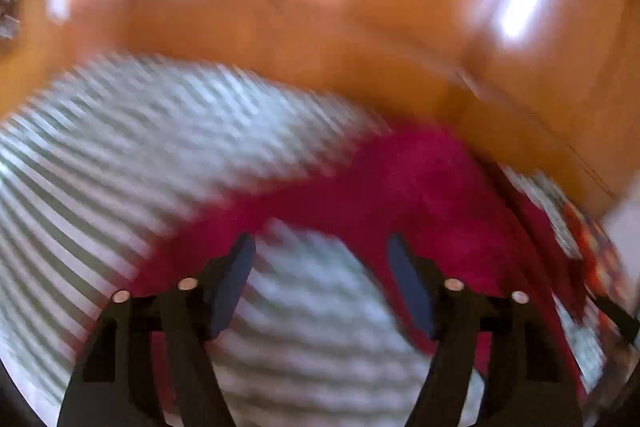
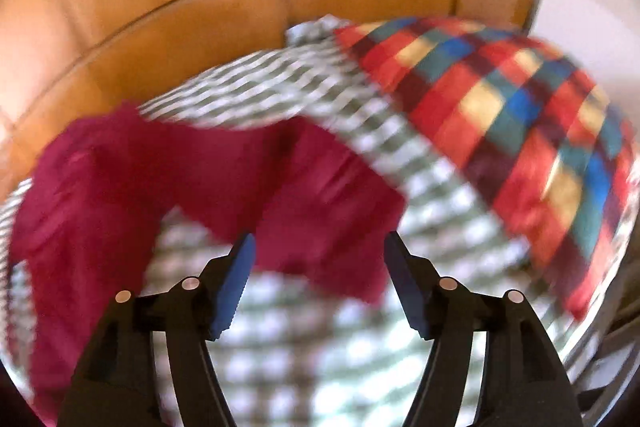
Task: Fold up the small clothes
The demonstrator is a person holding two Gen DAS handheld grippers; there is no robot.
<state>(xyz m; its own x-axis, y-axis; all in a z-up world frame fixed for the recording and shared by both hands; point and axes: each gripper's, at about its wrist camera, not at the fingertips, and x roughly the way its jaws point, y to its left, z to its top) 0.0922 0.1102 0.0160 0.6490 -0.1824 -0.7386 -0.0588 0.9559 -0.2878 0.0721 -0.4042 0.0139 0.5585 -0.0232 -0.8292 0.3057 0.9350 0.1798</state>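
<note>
Left hand-held gripper (image 1: pixel 322 247) and right hand-held gripper (image 2: pixel 318 247), jaws spread and empty, above a crimson garment (image 2: pixel 120 179) on a green-checked cloth (image 2: pixel 280 347); multicoloured plaid fabric (image 2: pixel 500 107) shows clearly only in the right view.

Each gripper (image 1: pixel 322 247) (image 2: pixel 318 245) has black arms, blue ridged pads (slightly serrated) and round silver pins.

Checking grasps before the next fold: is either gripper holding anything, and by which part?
Nothing is held. The left gripper and right gripper both stand open above the crumpled dark red garment, pads clear of it.
</note>
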